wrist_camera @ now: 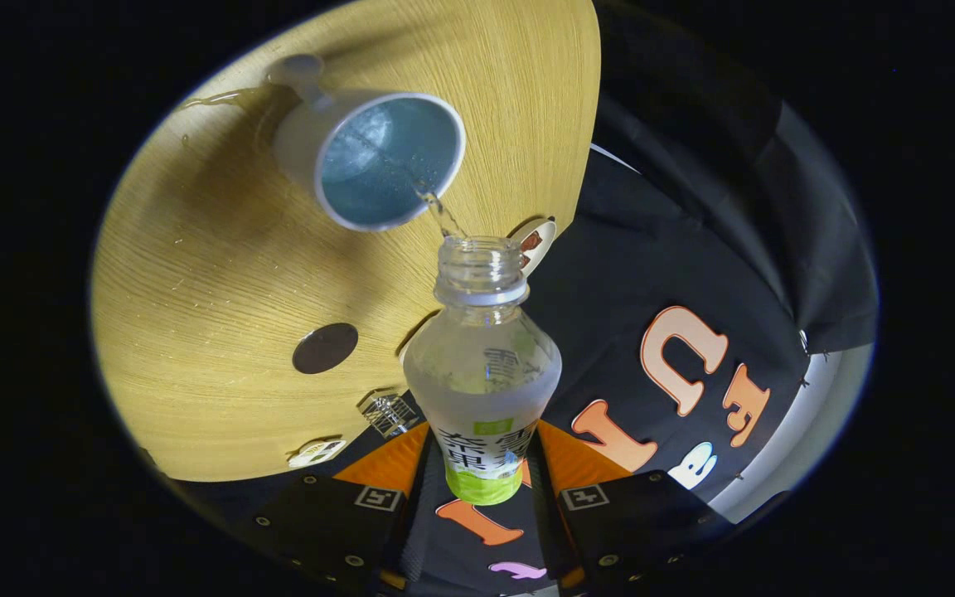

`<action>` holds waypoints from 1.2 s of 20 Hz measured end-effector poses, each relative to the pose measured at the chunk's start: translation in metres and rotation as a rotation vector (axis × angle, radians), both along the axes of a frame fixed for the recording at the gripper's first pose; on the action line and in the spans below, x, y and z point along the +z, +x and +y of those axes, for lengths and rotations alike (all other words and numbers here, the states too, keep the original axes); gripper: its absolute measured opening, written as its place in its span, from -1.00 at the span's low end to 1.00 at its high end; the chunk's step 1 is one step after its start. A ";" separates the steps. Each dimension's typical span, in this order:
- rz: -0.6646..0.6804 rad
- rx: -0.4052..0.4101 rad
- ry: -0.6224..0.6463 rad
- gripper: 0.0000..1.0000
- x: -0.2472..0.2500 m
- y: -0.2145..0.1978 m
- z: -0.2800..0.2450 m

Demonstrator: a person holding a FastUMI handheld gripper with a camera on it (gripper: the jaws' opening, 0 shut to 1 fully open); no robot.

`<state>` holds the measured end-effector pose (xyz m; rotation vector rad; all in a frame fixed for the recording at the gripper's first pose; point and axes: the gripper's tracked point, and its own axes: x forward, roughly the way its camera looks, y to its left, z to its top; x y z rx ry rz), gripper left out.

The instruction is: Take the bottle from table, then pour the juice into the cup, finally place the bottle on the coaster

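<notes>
The gripper [484,489] is clamped on the bottle [482,365], a finger pressed to each side of its lower, labelled part, so the bottle sits between the fingers and points away from them. The whole view is rolled over, which fits a bottle tipped well off upright.

The first step looks done — the bottle is off the table [196,274] and in the grip, its cap off and its mouth open. The pour is under way: a thin clear stream [436,207] leaves the mouth and runs over the near rim into the cup [378,157], which stands on the wood beyond the bottle, its handle on the side away from the gripper. I judge the task near its middle, with the rest of the pour, the righting of the bottle and the setting down still to come.

As to contents, the bottle holds pale, nearly clear liquid in its body, and the neck looks empty apart from the stream. The cup's inside is bluish with liquid pooled at the bottom and some bubbles; how full it is I cannot tell. A small wet streak [216,101] lies on the wood past the cup, near the far edge.

A dark round disc [325,347] lies flat near the table's edge just beside the bottle's shoulder — probably the coaster, and nothing stands on it yet.
</notes>
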<state>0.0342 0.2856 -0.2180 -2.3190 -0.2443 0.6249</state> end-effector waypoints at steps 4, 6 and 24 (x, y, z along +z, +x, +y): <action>-0.003 0.012 -0.017 0.10 0.002 -0.001 0.002; -0.007 0.017 -0.028 0.10 0.007 -0.002 0.003; -0.036 0.052 -0.084 0.10 0.023 0.000 0.011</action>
